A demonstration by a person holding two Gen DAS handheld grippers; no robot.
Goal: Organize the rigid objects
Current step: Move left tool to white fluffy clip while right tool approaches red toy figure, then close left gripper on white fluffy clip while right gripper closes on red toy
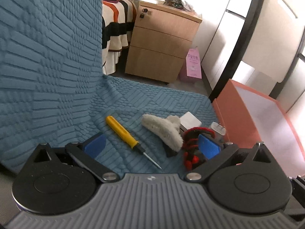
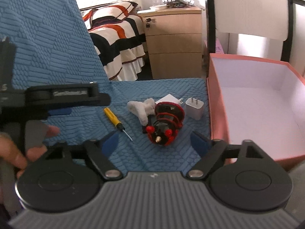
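We hold both the left gripper point(image 1: 152, 145) and the right gripper point(image 2: 156, 143) open and empty above the blue cover, the yellow screwdriver point(image 1: 124, 135) lying left of the pink box point(image 2: 247, 103).

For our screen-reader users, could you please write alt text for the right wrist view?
An open right hand-held gripper points at a red-and-black gadget on a blue textured cover, with a yellow screwdriver, fluffy white item and white charger nearby. An empty pink box stands right.
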